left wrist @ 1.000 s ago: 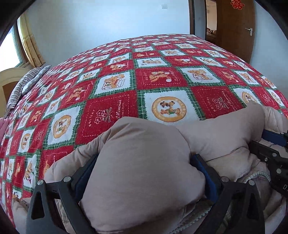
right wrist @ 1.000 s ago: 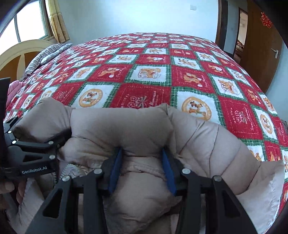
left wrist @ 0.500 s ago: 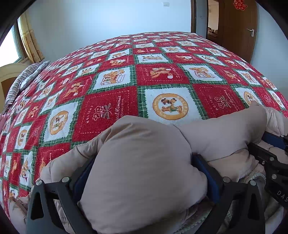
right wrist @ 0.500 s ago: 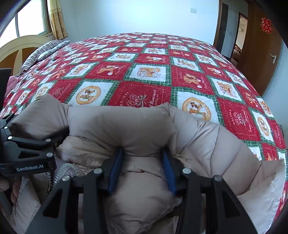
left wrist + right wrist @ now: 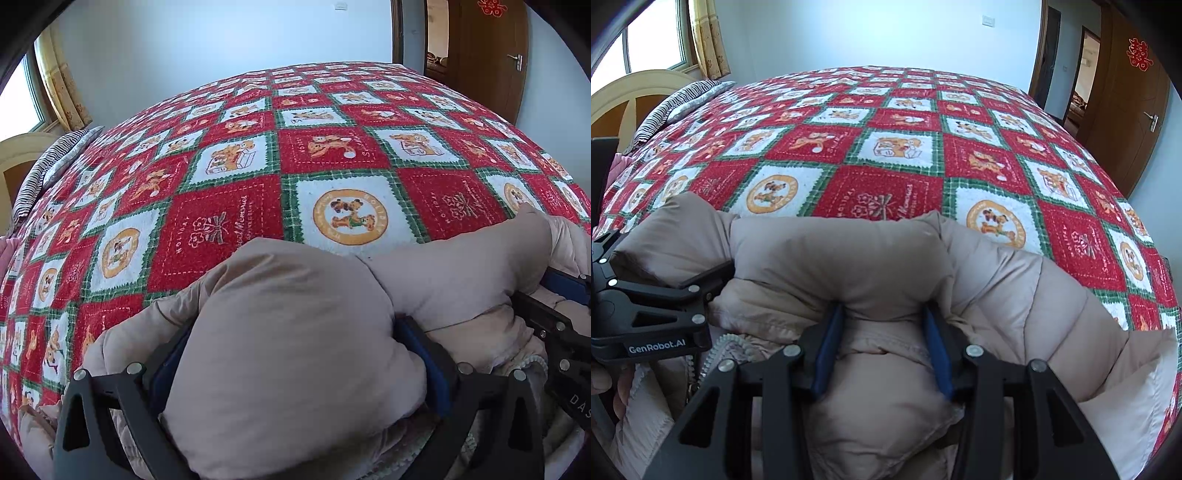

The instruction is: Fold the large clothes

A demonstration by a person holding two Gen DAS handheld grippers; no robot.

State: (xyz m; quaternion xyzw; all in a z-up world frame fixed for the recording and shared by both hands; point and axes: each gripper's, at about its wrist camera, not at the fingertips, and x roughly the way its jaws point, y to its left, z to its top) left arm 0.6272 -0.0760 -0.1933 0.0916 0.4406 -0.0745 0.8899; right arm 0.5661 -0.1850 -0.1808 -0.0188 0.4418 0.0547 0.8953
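**Inspector:** Fingers first. Your left gripper (image 5: 295, 354) has its blue-padded fingers (image 5: 424, 350) set wide, with a thick bulge of the beige puffer jacket (image 5: 295, 332) packed between them and pressing against both pads. Do you confirm a grip?

**Operator:** Confirmed. And the right side?

**Inspector:** Your right gripper (image 5: 882, 339) has its fingers (image 5: 827, 343) closer together, clamped on a padded fold of the same jacket (image 5: 849, 258). Fabric swells out above and below the pads.

**Operator:** Where does the garment sit?

**Inspector:** It lies bunched along the near edge of the bed, on the red, white and green patchwork blanket (image 5: 905, 147). In your right wrist view a quilted section runs off to the right and a lighter lining panel (image 5: 1126, 376) shows at the lower right. The zipper teeth (image 5: 720, 350) are exposed at the lower left, just beside your left gripper (image 5: 646, 306), which grips the jacket's neighbouring bulge close to your right one.

**Operator:** Anything noted in the surroundings?

**Inspector:** A striped pillow (image 5: 48, 166) lies at the far left of the bed. Curtains (image 5: 709, 37) hang by the window, and a brown wooden door (image 5: 1126, 92) with a red paper decoration (image 5: 1139, 53) stands at the right.
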